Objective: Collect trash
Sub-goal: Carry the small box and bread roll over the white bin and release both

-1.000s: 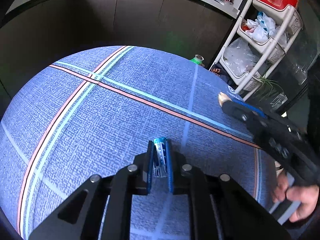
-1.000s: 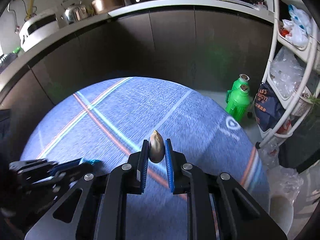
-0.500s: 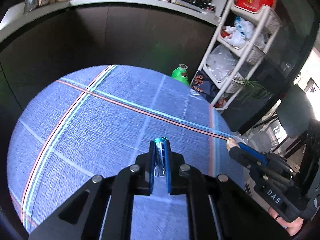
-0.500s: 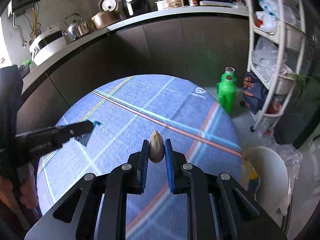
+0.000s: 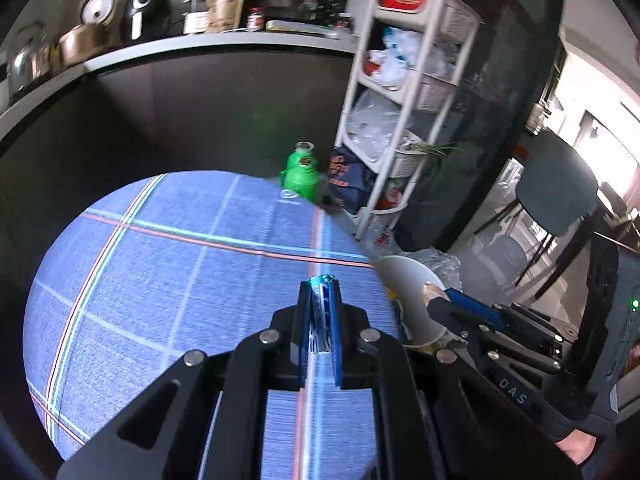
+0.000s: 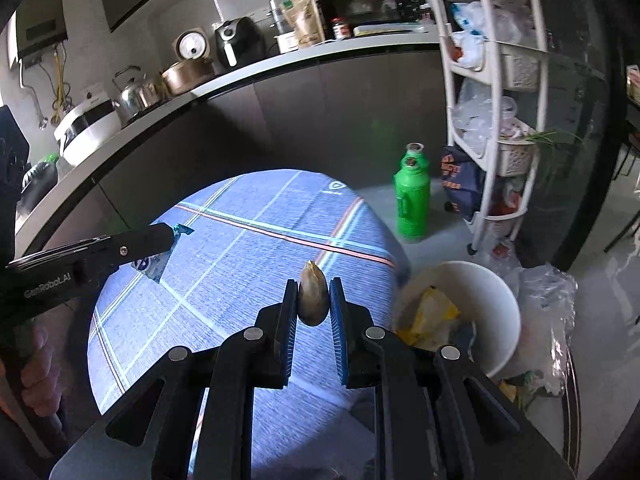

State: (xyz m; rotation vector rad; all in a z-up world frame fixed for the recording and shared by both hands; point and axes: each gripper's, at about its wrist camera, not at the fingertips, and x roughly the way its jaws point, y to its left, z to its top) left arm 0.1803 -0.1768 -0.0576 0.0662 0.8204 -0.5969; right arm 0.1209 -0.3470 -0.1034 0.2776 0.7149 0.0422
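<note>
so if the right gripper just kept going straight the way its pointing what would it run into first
Probably the blue checked tablecloth: the right gripper, shut on a brown seed-like scrap, points across the table. The white bin sits off to its right. Depth is unclear.

The blue checked tablecloth point(image 6: 248, 280) lies bare across its whole top, so nothing blocks passage over it. Just past its right edge stands the white bin point(image 6: 496, 300), its mouth open upward, with yellow wrappers point(image 6: 432, 312) lying inside. Crumpled clear plastic point(image 6: 548, 320) crowds the bin's far side. Beyond, a green bottle point(image 6: 412, 200) and a white shelf rack point(image 6: 492, 100) stand on the floor near the dark counter point(image 6: 320, 92).
</note>
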